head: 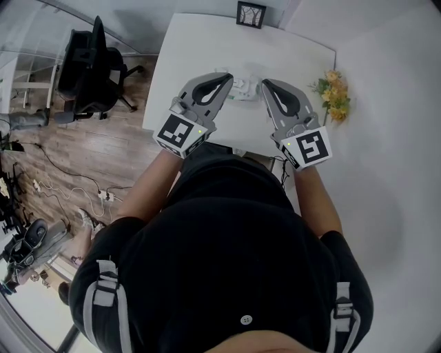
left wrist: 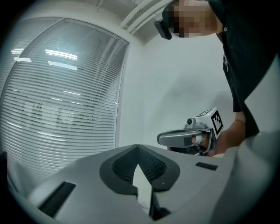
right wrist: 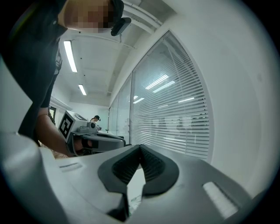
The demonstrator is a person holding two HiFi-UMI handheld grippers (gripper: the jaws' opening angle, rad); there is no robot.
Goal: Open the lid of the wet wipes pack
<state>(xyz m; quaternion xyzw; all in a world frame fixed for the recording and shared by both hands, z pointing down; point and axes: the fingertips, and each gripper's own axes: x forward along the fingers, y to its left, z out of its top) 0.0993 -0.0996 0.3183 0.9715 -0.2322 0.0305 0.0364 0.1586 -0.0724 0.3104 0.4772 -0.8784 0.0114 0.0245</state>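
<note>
The pack (head: 244, 87) lies flat on the white table (head: 207, 48), towards its far half, and it is too small in the head view to tell whether the lid is up or down. The two grippers flank it with their tips pointing at it. The left gripper (head: 229, 78) is just beside its left end and the right gripper (head: 264, 84) just beside its right end; whether either touches it is unclear. Each gripper's own view shows its jaws closed, tips together, with nothing clamped between them and only a pale sliver showing through the gap behind the tips. A person in black leans over the table's near edge, holding both grippers. Yellow flowers (head: 334, 95) sit near the right edge, a framed picture (head: 251, 14) stands at the far edge, and an office chair (head: 93, 65) stands on the wood floor to the left.
</note>
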